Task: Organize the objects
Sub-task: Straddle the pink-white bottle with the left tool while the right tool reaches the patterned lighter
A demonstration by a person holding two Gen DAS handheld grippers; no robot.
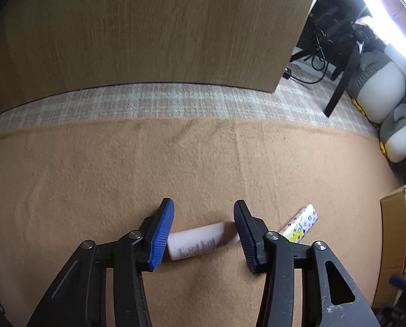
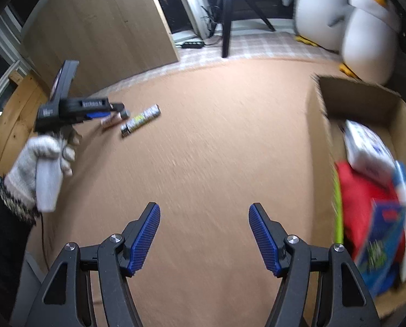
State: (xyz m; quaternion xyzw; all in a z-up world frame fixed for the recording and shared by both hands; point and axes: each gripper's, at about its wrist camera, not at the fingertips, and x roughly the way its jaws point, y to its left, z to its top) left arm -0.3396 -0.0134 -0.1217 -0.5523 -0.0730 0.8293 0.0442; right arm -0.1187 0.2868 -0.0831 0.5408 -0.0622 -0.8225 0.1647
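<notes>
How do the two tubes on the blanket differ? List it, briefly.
The pale pink tube lies between the open left gripper's fingers; the patterned tube lies outside them, to its right.
The pale pink tube is plain with small dark print; the patterned tube is white with yellow and coloured marks.
Both lie flat on the tan blanket, outside the cardboard box.

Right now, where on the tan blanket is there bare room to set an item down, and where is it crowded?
Bare: the tan blanket between the patterned tube and the cardboard box, and ahead of the open right gripper. Crowded: around the left gripper, straddling the white tube, and inside the box.
</notes>
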